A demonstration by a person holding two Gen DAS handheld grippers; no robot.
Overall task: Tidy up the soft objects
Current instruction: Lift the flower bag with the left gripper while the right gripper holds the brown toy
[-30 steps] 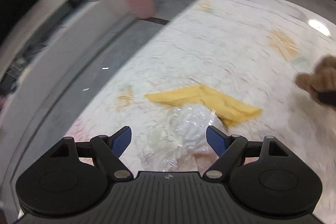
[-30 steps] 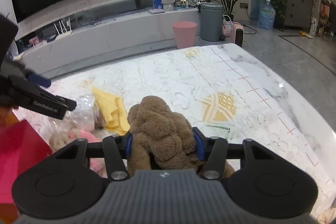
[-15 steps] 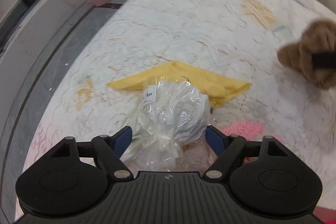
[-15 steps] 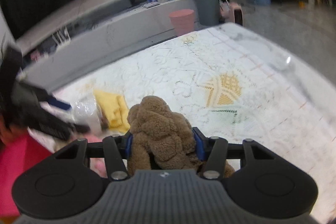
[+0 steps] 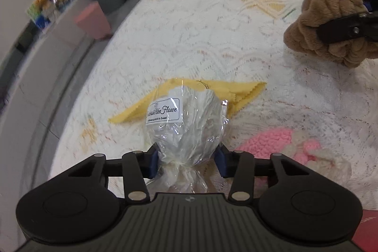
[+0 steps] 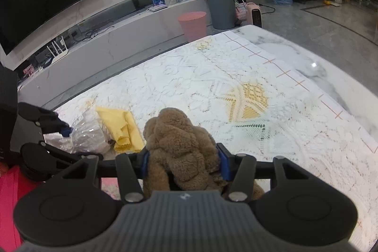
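On the lace tablecloth (image 5: 212,23), between the blue pads of my left gripper (image 5: 187,160), sits a small bundle wrapped in clear crinkled plastic (image 5: 186,124). Its jaws have just been closing, and now both pads press against the lower sides of the wrap, just above the twisted neck where the plastic is gathered and tied. The bundle is rounded and whitish inside, shiny with creases, and it carries a white label (image 5: 163,111) with curly black script on its upper left face. Just behind it lies a yellow cloth (image 5: 238,91) with zigzag edges, folded flat on the tablecloth and partly hidden by the wrap. To the right of the bundle, near my gripper, lies a fluffy pink and cream knitted piece (image 5: 290,148), resting on the lace. My right gripper (image 6: 184,163) is clenched on a brown plush toy (image 6: 179,141), its pads squeezing the curly fur from both sides; seen from the left camera the toy (image 5: 330,23) hangs above the table at the far right, a lumpy brown mass with one black finger across it. From the right camera the wrapped bundle (image 6: 87,136) shows at the left with the yellow cloth (image 6: 120,126) touching it. A bright pink box edge (image 6: 9,202) shows at the lower left.
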